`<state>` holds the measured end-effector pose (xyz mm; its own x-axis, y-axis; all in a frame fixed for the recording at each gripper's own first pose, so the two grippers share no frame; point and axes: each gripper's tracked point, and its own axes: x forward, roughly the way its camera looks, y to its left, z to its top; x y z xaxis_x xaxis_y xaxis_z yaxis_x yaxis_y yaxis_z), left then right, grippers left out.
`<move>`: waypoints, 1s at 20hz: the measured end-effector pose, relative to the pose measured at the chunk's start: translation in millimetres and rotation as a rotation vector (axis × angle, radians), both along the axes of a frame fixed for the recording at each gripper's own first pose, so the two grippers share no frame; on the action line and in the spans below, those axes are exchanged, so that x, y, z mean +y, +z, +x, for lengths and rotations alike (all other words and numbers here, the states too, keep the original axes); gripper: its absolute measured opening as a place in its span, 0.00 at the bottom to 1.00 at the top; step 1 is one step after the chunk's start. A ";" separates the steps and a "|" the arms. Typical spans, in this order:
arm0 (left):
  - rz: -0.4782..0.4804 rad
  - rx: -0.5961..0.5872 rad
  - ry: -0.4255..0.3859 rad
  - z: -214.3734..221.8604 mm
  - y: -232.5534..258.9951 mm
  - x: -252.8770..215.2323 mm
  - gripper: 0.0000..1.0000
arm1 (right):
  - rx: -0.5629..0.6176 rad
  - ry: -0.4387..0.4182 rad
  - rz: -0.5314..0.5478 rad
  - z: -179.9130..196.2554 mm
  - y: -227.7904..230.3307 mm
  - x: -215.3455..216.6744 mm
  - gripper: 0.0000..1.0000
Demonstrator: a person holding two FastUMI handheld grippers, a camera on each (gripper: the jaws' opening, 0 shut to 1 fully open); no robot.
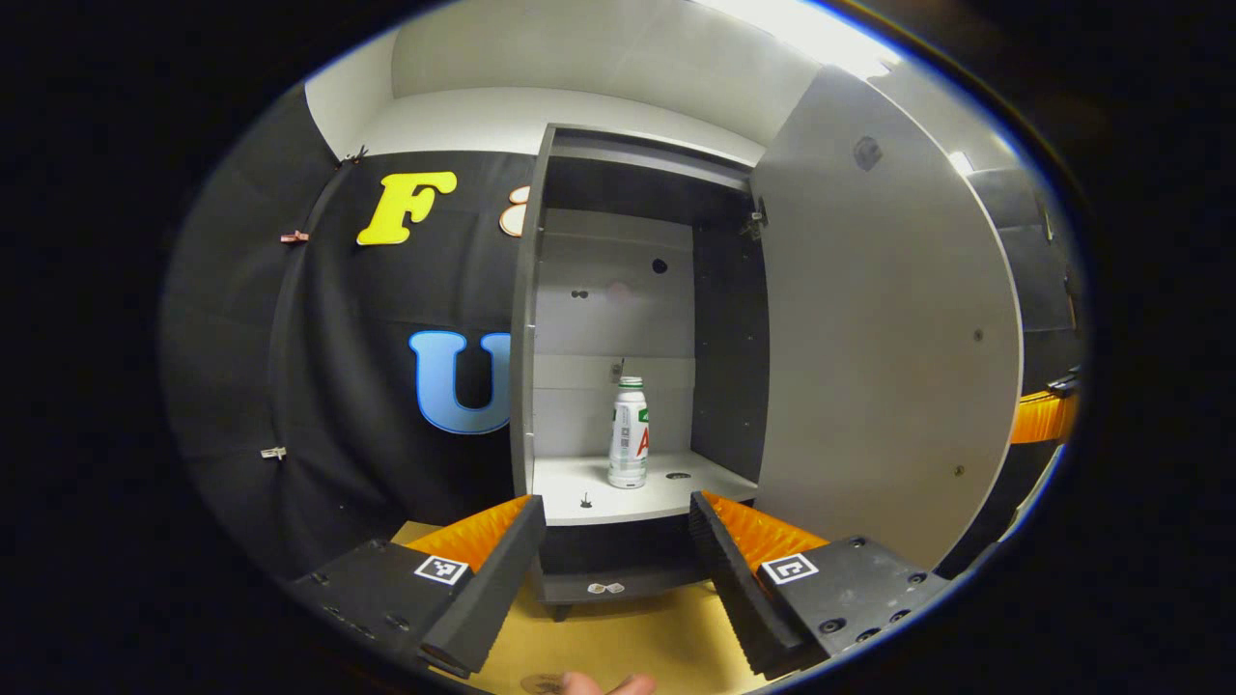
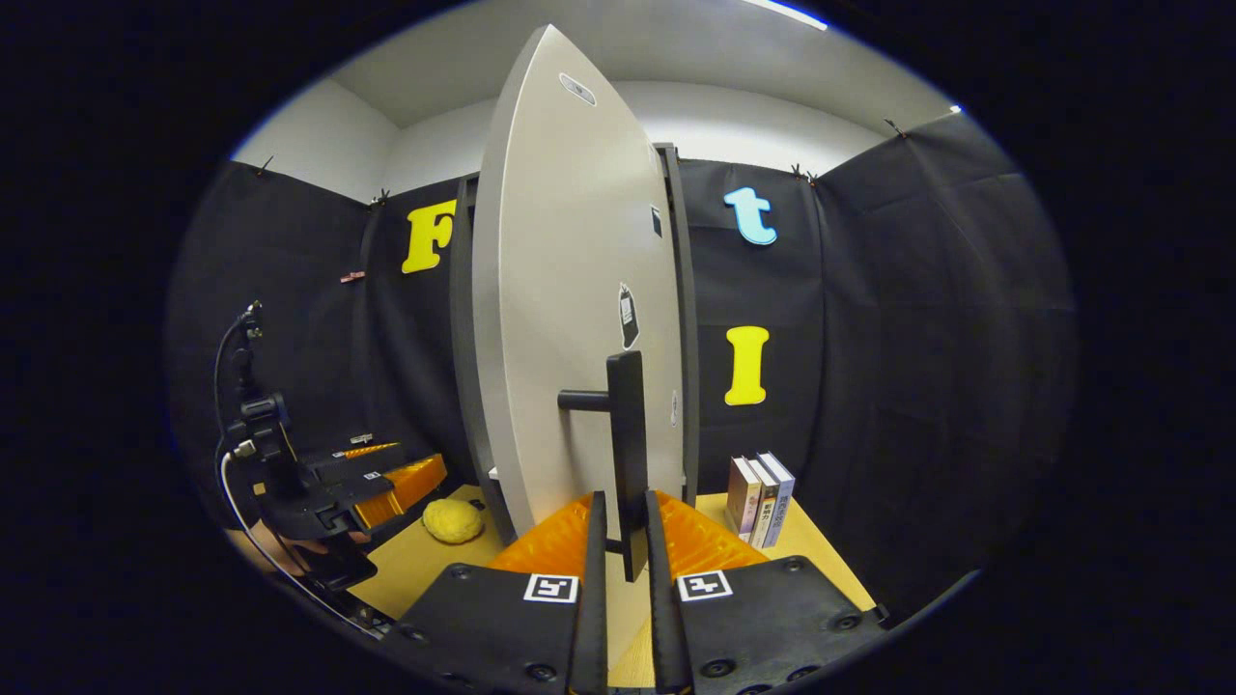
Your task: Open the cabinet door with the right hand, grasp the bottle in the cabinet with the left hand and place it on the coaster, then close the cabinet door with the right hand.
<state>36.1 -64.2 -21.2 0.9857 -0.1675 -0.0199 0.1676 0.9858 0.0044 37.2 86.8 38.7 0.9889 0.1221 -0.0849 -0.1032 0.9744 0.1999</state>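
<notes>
A white bottle [image 1: 629, 434] with a green cap stands upright on the lower shelf of the open grey cabinet [image 1: 618, 497]. My left gripper [image 1: 618, 526] is open just in front of the shelf edge, the bottle straight ahead between its fingers and a short way off. The cabinet door [image 1: 879, 319] is swung wide to the right. In the right gripper view my right gripper [image 2: 625, 526] is shut on the door's black bar handle [image 2: 628, 425]. The left gripper [image 2: 386, 478] and the hand holding it show at the left, beside the door [image 2: 570, 290].
A yellow round object [image 2: 453, 520] lies on the wooden tabletop [image 2: 425, 560] near the cabinet's foot. Three books [image 2: 761, 500] stand upright to the right of the cabinet. Black cloth walls close in the booth on all sides. An upper shelf spans the cabinet above the bottle.
</notes>
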 end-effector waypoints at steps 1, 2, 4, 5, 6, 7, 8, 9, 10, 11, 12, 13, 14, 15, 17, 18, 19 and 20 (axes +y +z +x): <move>-0.005 0.001 -0.005 4.0 0.5 -4.8 0.95 | 0.002 -0.015 0.016 0.1 0.6 -3.1 0.23; -0.007 0.001 -0.010 7.5 0.8 -8.5 0.95 | 0.005 -0.027 0.030 0.3 1.0 -5.9 0.23; 0.001 -0.003 -0.014 14.7 2.0 -14.6 0.95 | -0.002 -0.043 0.048 1.9 3.0 -13.6 0.19; 0.005 -0.005 -0.016 18.8 2.4 -18.4 0.95 | -0.003 -0.051 0.056 3.1 3.3 -17.2 0.18; 0.007 -0.006 -0.018 22.3 1.5 -22.0 0.95 | -0.005 -0.062 0.062 3.9 3.0 -22.1 0.18; 0.009 -0.005 -0.020 26.7 1.6 -25.4 0.95 | -0.005 -0.072 0.065 4.3 3.2 -25.5 0.18; 0.009 -0.003 -0.023 32.7 0.7 -28.3 0.95 | -0.006 -0.083 0.070 4.6 3.0 -30.0 0.18; 0.008 -0.001 -0.025 39.5 0.2 -32.4 0.95 | -0.006 -0.097 0.078 3.9 2.3 -34.7 0.18; 0.006 0.001 -0.028 47.0 -1.5 -36.2 0.95 | -0.006 -0.113 0.088 3.8 2.3 -39.4 0.18; 0.007 0.001 -0.029 56.3 -0.4 -39.4 0.95 | -0.004 -0.128 0.100 3.2 1.8 -43.3 0.18; 0.009 -0.004 -0.028 67.7 1.1 -41.4 0.95 | 0.001 -0.140 0.116 1.7 1.1 -46.5 0.18; 0.010 -0.010 -0.029 80.8 3.2 -43.7 0.95 | -0.001 -0.131 0.146 -0.6 2.7 -45.9 0.19; 0.011 -0.015 -0.029 95.7 3.3 -46.1 0.92 | 0.002 -0.124 0.173 -2.8 4.0 -41.8 0.24; 0.011 -0.021 -0.027 111.7 4.2 -48.9 0.94 | 0.003 -0.111 0.190 -1.6 3.9 -37.6 0.37; 0.025 -0.025 -0.022 143.9 3.5 -57.9 0.94 | 0.013 -0.129 0.171 -4.5 1.6 -43.5 0.47; 0.033 -0.026 -0.019 160.9 -0.4 -59.7 0.94 | 0.009 -0.139 0.160 -7.4 1.1 -52.1 0.46; 0.034 -0.022 -0.012 177.8 -2.7 -60.5 0.94 | 0.005 -0.145 0.161 -10.1 1.4 -55.9 0.46; 0.024 -0.019 -0.006 195.9 -7.1 -62.4 0.92 | 0.005 -0.157 0.158 -12.8 0.0 -57.2 0.44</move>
<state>232.0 -126.6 -28.3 0.9850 -0.1727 -0.0055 0.1728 0.9845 0.0312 24.3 29.6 38.8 0.9964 -0.0207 -0.0822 0.0484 0.9350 0.3514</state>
